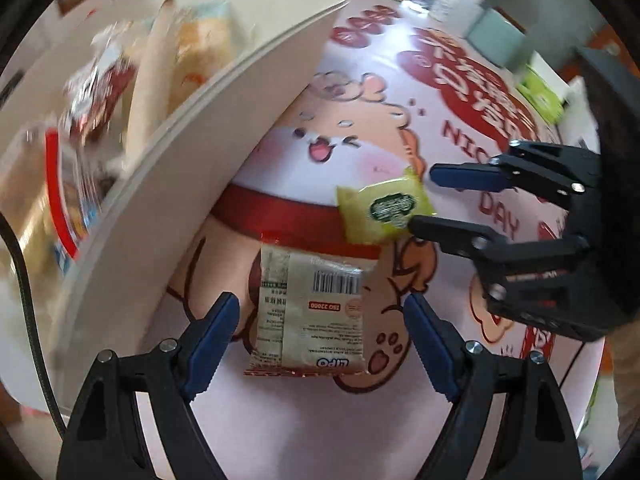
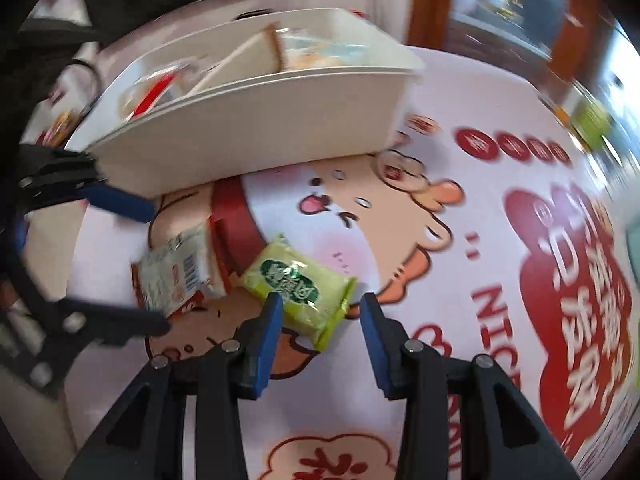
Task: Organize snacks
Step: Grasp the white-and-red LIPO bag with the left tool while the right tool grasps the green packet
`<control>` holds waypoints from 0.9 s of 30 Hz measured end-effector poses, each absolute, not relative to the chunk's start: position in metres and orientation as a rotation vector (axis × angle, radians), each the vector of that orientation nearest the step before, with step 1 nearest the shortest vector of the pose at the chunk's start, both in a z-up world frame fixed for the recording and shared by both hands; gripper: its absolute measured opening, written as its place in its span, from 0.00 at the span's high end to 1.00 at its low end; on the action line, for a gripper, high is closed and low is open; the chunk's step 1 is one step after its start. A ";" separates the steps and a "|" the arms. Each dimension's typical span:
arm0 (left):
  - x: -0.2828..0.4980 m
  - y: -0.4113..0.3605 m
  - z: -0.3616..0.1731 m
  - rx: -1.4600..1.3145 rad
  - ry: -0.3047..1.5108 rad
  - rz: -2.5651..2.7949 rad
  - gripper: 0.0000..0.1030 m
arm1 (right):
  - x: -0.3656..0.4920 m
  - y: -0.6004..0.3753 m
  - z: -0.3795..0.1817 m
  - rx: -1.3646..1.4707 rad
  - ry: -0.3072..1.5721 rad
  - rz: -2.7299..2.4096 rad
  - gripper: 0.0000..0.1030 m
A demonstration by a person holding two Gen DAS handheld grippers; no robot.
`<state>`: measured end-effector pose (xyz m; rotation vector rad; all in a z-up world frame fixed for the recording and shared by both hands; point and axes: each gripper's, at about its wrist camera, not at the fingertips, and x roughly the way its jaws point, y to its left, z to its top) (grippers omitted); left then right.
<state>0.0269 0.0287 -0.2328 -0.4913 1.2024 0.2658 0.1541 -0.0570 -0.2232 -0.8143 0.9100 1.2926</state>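
The right gripper [image 2: 320,314] and left gripper [image 1: 320,314] both stand wide open and empty, over the green packet [image 2: 298,286] and the beige packet [image 1: 310,306] near the tray [image 2: 256,136]; both look light, soft and crinkly, best pinched across the middle.

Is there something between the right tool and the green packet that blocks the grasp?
Nothing visible does. The green packet lies on the table just ahead of the open right tool, partly between its fingers. The beige packet lies beside it on the left, near the open left tool, not in the way.
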 end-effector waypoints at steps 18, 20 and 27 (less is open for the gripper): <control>0.026 0.027 -0.248 -0.491 1.185 0.435 0.31 | 0.122 -0.019 -0.238 -1.078 0.715 1.508 0.45; 0.026 0.027 -0.248 -0.471 1.188 0.446 0.40 | 0.126 -0.014 -0.239 -1.058 0.725 1.514 0.44; 0.017 0.027 -0.242 -0.454 1.175 0.372 0.58 | 0.135 -0.021 -0.240 -0.944 0.773 1.466 0.69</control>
